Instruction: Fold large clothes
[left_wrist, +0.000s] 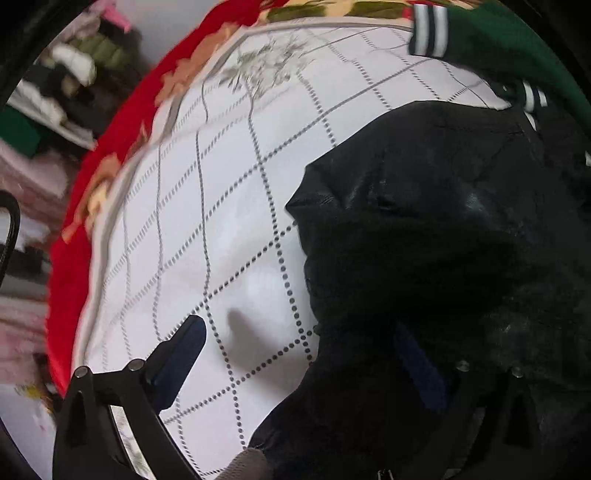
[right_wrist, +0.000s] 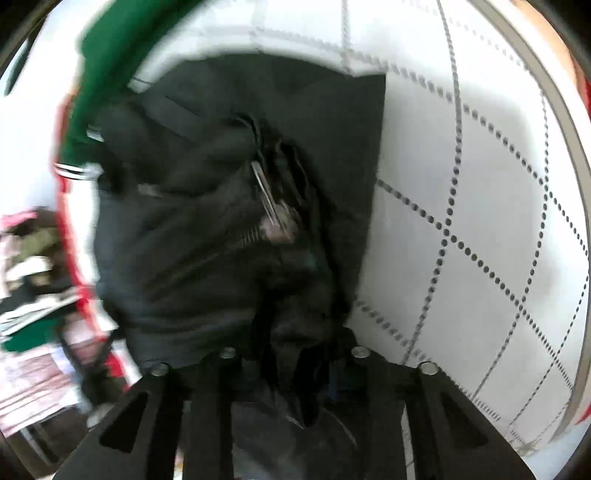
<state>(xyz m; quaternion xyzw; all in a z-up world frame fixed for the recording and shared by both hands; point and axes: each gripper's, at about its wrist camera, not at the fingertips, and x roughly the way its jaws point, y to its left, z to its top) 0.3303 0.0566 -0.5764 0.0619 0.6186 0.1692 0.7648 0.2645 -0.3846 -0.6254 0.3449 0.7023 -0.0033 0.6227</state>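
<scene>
Black jacket (left_wrist: 424, 229) is lying bunched on the quilt (left_wrist: 207, 206), filling 3 to 6 o'clock in the left view. Left gripper (left_wrist: 306, 354) is standing wide open, right finger under cloth. Right gripper (right_wrist: 291, 354) is pinching a jacket fold at 6 o'clock. Green garment (left_wrist: 491, 44) is lying at 1 o'clock.

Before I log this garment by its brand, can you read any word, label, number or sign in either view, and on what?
None can be read.
Black jacket: no legible label; its zipper area is blurred.
Green garment: only white stripes on the cuff.
White sheet: dotted grid and a plant print, no text.
</scene>
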